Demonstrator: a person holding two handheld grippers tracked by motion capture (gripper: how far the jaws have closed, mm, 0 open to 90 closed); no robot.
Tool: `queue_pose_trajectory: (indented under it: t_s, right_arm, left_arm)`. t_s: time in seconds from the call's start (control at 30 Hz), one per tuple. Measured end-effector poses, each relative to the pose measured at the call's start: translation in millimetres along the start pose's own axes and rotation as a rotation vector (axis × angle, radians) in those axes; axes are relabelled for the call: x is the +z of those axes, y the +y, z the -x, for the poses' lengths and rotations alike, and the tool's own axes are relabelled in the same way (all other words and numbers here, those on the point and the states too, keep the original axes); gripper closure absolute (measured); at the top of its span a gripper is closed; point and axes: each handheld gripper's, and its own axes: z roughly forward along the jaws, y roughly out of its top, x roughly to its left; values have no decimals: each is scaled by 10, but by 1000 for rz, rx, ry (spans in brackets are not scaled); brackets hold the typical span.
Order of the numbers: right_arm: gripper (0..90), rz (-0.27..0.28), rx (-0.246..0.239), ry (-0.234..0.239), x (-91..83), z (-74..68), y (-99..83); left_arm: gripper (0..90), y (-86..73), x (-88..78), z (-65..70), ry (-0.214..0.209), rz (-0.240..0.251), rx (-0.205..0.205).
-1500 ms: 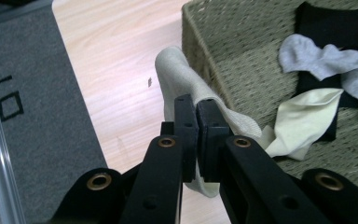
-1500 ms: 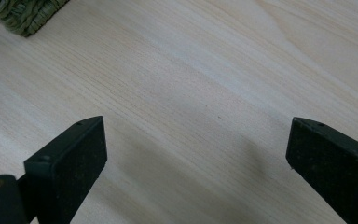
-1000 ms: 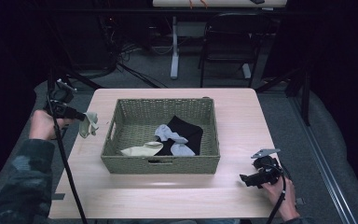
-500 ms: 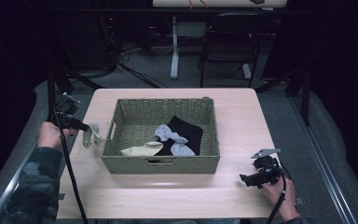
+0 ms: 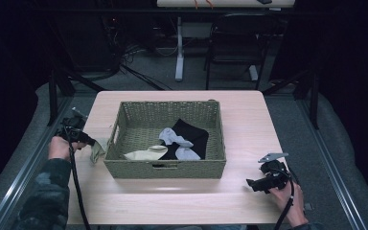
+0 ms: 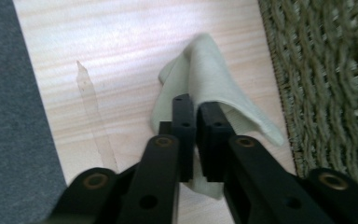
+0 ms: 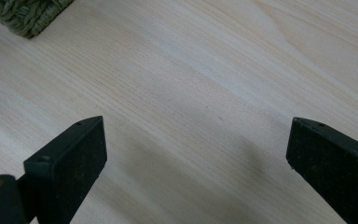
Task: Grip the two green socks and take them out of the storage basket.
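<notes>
A pale green cloth lies on the wooden table just left of the woven basket, and my left gripper is shut on its folded edge. In the high view the cloth hangs from the left gripper close to the basket's left wall. Inside the basket lie a black cloth, a light blue cloth and a cream cloth. My right gripper stands open low over bare table near the front right, also the right gripper in the high view.
The basket's wall runs close along the right of the held cloth. The table's left edge and grey floor are near. A basket corner shows far off. A chair and desk legs stand behind the table.
My left gripper has moved toward the near side and down along the basket's left wall, carrying the pale green cloth to the table surface. The right gripper has stayed put.
</notes>
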Motion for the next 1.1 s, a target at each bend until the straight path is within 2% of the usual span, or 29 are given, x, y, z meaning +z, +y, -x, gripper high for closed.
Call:
queue_pose_trajectory:
  t_s: [0.07, 0.17, 0.4, 0.5, 0.63, 0.83, 1.0, 1.1]
  right_arm:
    - [43, 3, 3, -3, 1, 0, -2]
    - [43, 5, 6, -2, 5, -1, -1]
    - [43, 1, 3, 1, 5, -3, 2]
    - [43, 6, 8, -1, 10, -6, 1]
    - [43, 8, 5, 2, 14, -8, 2]
    - [43, 7, 5, -1, 13, -6, 0]
    - [43, 7, 6, 3, 15, -7, 0]
    - [43, 6, 4, 4, 16, -4, 0]
  left_arm:
    - [791, -15, 5, -15, -15, -5, -5]
    - [651, -36, -57, -19, -20, 14, -18]
    - [341, -63, -389, 17, -12, 66, -10]
    - [252, -56, -543, 70, -13, 101, 6]
    - [165, -9, -766, 217, -7, 144, 50]
    - [110, 90, -987, 493, -3, 173, 122]
    - [75, 184, -1058, 733, 0, 186, 181]
    - [50, 251, -1049, 890, -4, 177, 227]
